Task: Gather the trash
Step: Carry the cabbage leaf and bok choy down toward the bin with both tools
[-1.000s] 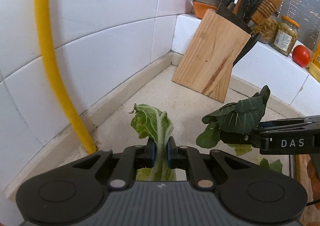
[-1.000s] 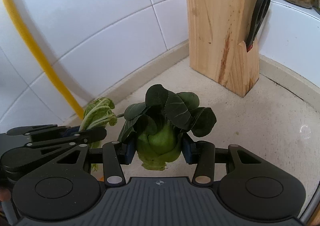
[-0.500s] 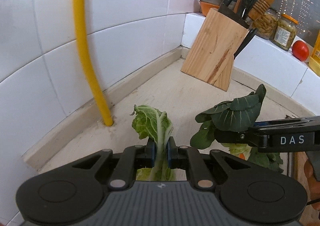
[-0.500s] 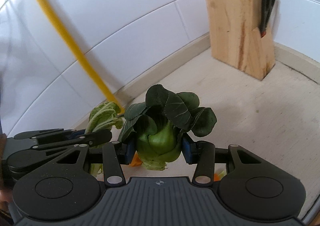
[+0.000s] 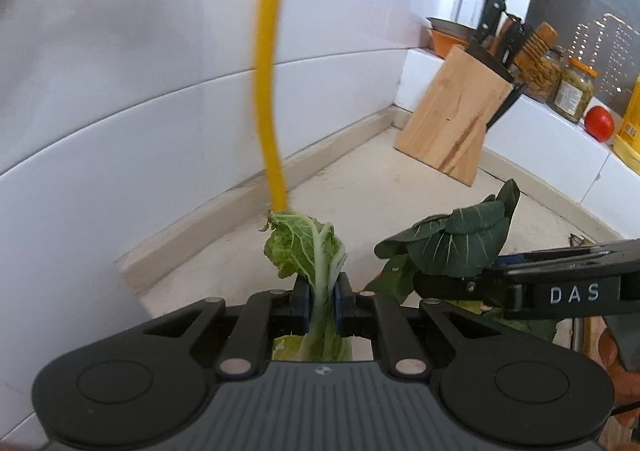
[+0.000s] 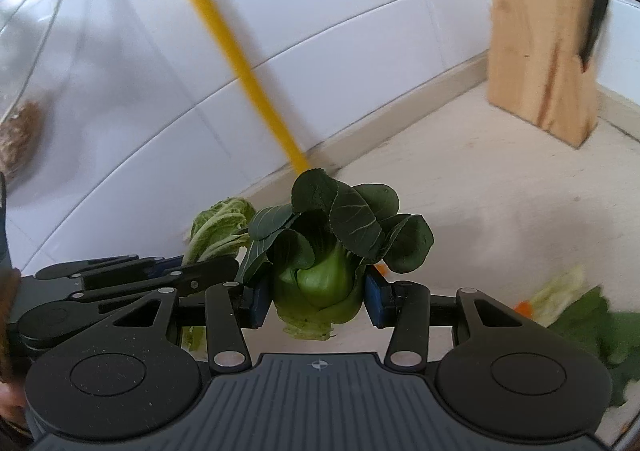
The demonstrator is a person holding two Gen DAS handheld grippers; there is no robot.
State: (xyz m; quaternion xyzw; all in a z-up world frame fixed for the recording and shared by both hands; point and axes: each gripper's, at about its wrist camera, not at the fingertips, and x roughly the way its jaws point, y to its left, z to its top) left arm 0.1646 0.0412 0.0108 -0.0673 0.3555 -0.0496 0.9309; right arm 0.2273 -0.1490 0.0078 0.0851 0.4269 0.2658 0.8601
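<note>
Pale cabbage leaf (image 5: 316, 251), low centre of the left view, pinched by its white rib in the nearly closed left gripper (image 5: 320, 297). Bok choy head (image 6: 324, 251), centre of the right view, clamped at its bulb by the half-spread right gripper (image 6: 316, 299), pads pressing both sides. Both scraps aloft over the counter (image 6: 480, 211); no bin visible anywhere. Best carried level and unhurried, with both grips kept firm (thin rib likely to slip or tear if jerked). Worth steering clear of the yellow hose (image 5: 266, 91) at upper centre. More scraps (image 6: 580, 311) lying at lower right, probably for a later pass.
</note>
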